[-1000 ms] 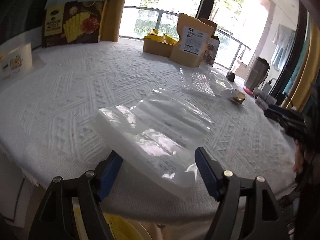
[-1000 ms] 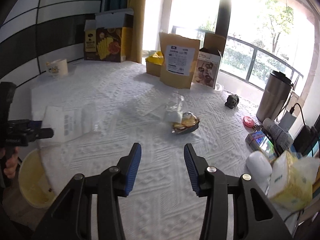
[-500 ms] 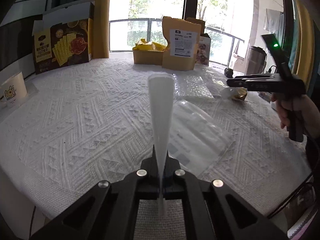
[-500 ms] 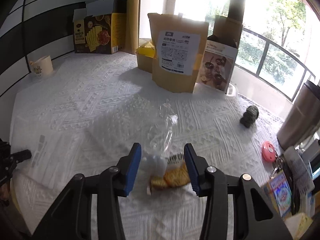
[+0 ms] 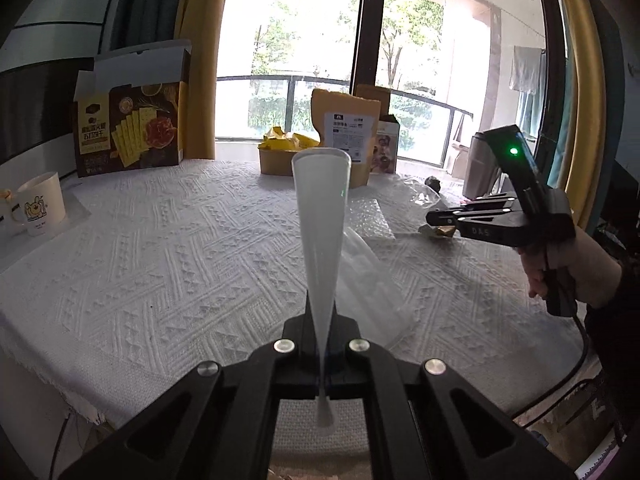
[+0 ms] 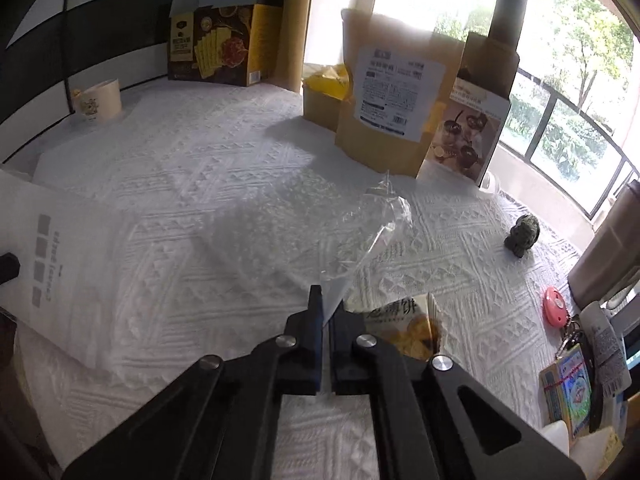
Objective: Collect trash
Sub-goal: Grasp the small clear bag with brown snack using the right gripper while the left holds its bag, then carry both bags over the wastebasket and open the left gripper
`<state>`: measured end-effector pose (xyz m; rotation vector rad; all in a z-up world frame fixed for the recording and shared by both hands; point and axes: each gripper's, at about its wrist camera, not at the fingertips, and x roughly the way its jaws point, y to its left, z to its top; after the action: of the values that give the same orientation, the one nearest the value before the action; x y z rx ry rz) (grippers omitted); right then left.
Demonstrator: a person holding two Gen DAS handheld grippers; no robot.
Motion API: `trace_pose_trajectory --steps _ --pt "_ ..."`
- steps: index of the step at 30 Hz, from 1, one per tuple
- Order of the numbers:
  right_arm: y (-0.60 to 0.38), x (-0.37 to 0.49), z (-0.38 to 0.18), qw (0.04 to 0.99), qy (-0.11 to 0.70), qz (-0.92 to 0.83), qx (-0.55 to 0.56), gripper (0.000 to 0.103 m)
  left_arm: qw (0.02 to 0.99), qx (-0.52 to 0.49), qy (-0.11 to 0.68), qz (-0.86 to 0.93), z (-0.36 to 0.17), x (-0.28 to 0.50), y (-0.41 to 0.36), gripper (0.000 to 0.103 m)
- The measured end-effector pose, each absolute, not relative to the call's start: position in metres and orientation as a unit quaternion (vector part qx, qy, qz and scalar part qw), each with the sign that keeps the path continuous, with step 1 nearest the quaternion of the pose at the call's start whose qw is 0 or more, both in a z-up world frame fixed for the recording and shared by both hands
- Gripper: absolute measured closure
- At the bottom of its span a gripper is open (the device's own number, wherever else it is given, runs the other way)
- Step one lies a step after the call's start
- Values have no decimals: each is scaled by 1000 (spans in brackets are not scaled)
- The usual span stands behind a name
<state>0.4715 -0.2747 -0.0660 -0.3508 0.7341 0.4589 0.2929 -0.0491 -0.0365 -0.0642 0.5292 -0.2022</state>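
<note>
Clamping a frosted white plastic bag (image 5: 320, 240) edge-on above the table (image 5: 160, 260), the left hand-held gripper (image 5: 322, 364) is holding it raised, while the right hand-held gripper (image 6: 325, 320), its jaws having just closed, is pinching a clear crinkled wrapper (image 6: 372, 232) beside a snack packet (image 6: 408, 328).

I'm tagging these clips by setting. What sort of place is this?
Most likely a home living or dining room beside a balcony. A table under a white textured tablecloth holds a cartoon mug and a cracker box, and tall windows with yellow curtains look onto a railing and trees.
</note>
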Motion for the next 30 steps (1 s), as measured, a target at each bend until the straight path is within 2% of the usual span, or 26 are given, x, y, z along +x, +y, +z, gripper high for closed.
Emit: trace_pose_trajectory --steps 18,30 --pt "-252 293 23 913 242 276 -180 101 975 -36 199 -91 13 207 -31 103" --pt "-216 197 30 903 204 356 -128 101 978 -20 199 -56 12 145 5 103"
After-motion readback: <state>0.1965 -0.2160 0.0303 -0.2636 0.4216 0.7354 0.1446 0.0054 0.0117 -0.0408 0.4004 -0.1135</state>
